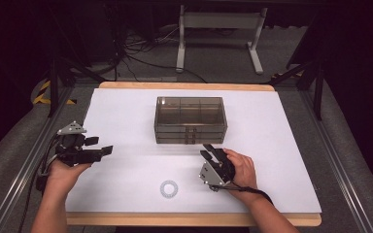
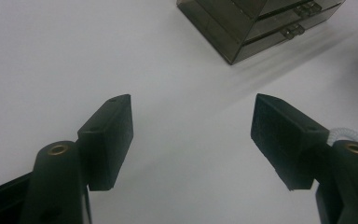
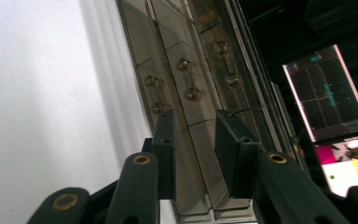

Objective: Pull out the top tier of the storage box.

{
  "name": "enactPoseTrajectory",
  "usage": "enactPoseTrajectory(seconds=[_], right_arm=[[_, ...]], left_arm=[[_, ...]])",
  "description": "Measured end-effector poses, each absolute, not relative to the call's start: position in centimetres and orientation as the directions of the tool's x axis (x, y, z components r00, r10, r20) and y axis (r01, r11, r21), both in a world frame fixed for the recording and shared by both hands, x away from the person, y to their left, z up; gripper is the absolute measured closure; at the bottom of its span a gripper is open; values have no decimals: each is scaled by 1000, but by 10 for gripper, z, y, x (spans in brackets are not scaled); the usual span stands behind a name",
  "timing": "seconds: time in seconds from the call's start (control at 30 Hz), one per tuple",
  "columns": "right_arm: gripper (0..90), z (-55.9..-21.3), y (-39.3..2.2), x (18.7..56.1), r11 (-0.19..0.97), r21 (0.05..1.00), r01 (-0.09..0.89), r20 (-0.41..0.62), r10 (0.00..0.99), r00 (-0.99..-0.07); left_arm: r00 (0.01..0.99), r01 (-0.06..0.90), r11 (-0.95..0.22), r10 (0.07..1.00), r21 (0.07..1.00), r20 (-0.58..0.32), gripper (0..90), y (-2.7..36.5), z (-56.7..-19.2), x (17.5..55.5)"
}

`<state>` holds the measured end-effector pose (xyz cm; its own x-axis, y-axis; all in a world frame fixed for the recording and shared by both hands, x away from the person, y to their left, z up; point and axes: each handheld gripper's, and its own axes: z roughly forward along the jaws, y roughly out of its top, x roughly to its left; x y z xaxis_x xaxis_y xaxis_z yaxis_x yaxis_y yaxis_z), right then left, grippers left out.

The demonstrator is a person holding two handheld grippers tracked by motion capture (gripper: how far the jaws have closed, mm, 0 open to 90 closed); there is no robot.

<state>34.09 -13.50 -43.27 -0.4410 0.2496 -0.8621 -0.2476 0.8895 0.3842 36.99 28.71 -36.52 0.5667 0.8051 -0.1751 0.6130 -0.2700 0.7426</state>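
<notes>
While the right tool points at its front, the box is the landmark for every place given below.

Box: smoky brown see-through plastic drawer box (image 1: 190, 120), rectangular, with stacked shallow drawers, standing on the white sheet toward the far middle of the desk; in the right gripper view its front (image 3: 186, 93) fills the centre, turned on its side.

Drawer knobs: small round clear knobs (image 3: 189, 79) in pairs on the drawer fronts, just ahead of the right tool's jaws.

Right tool: black two-jaw tool (image 1: 210, 151) held in the person's right hand (image 1: 243, 170), just in front of the box near its right front corner and aimed at the drawer fronts. In its own view (image 3: 196, 154) the jaws stand partly apart, with a drawer front seen in the gap; no pad presses on anything.

Left tool: black two-jaw tool (image 1: 99, 145) held in the left hand (image 1: 65, 172), well to the left of the box and nearer the person. In its own view (image 2: 191, 135) the jaws are spread wide over bare white sheet, nothing between them.

Ring: small white ring (image 1: 169, 188) flat on the sheet, in front of the box, nearer the person than both tools.

Desk: wooden-edged desk (image 1: 184, 219) under a white sheet, carrying the box.
</notes>
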Motion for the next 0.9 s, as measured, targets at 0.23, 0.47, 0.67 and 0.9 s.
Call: enactPoseTrajectory(seconds=[0.23,0.47,0.67,0.9], right_arm=[[720,-436,-125,338,922,304,-238,-910,207,-359],[727,-435,-114,337,939,264,-223,-938,196,-285],[742,-436,-106,338,961,195,-197,-964,150,-220],[768,-443,-92,339,977,114,-183,-982,83,-169]], left_arm=[[559,613,-255,809,748,-183,307,287,-366,370],[556,618,-235,806,750,-204,307,288,-366,371],[558,618,-239,805,749,-203,305,289,-366,371],[558,613,-229,804,756,-208,305,289,-363,369]])
